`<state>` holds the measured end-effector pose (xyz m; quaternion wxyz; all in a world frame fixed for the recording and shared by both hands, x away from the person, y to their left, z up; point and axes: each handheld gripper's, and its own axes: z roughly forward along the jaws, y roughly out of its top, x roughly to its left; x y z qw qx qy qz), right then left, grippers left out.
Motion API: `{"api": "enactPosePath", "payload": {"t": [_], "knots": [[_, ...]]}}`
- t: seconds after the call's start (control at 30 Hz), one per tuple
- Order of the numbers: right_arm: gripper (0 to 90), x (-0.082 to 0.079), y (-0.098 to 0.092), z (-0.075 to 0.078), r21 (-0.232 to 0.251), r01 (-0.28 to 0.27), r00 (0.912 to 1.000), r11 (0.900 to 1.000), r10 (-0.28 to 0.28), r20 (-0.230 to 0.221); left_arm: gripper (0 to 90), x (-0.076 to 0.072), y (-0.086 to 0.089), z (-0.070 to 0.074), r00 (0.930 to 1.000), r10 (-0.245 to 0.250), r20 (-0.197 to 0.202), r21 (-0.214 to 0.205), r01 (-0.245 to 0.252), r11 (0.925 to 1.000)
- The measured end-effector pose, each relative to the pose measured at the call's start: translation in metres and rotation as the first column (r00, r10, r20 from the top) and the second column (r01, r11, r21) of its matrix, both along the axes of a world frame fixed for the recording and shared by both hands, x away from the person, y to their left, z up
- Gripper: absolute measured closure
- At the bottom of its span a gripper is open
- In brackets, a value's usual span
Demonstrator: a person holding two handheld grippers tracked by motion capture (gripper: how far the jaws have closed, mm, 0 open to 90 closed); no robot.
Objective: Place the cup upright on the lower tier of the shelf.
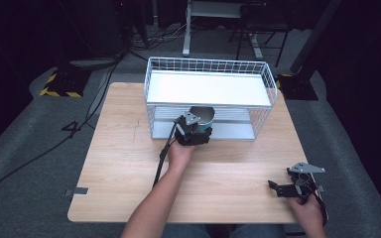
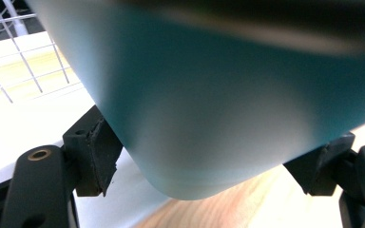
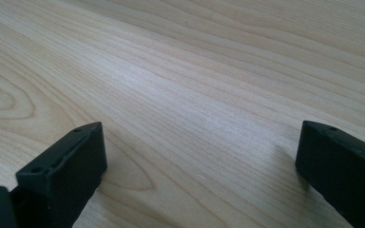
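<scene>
A teal cup with a pale inside is tilted at the front opening of a white wire rack, just over its lower shelf. My left gripper is shut on the cup from the near side. In the left gripper view the cup's teal wall sits pressed between both jaws of the left gripper, with the rack's wire at the left. My right gripper rests low at the table's near right corner. Its jaws stand wide apart over bare wood in the right gripper view.
The rack has a white upper shelf and stands at the back of the wooden table. Cables run across the grey floor at the left. A desk frame and a chair stand beyond the table.
</scene>
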<state>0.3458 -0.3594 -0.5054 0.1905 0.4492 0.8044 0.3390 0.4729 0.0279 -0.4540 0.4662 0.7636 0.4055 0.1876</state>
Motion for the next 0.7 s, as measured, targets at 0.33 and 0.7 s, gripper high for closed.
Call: {"api": "enactPosePath", "payload": {"t": [0.33,0.7], "knots": [[3.8,0.0,0.0,0.0,-0.003,-0.008,1.0,1.0,0.008,0.002,22.9,0.02,-0.015,-0.007,0.9998,0.022,-0.002,0.023,-0.022,0.9995],[4.0,0.0,0.0,0.0,0.001,-0.014,0.9999,0.9999,0.014,0.001,22.9,0.034,-0.02,-0.015,0.9988,0.045,-0.017,0.047,-0.044,0.9979]]}}
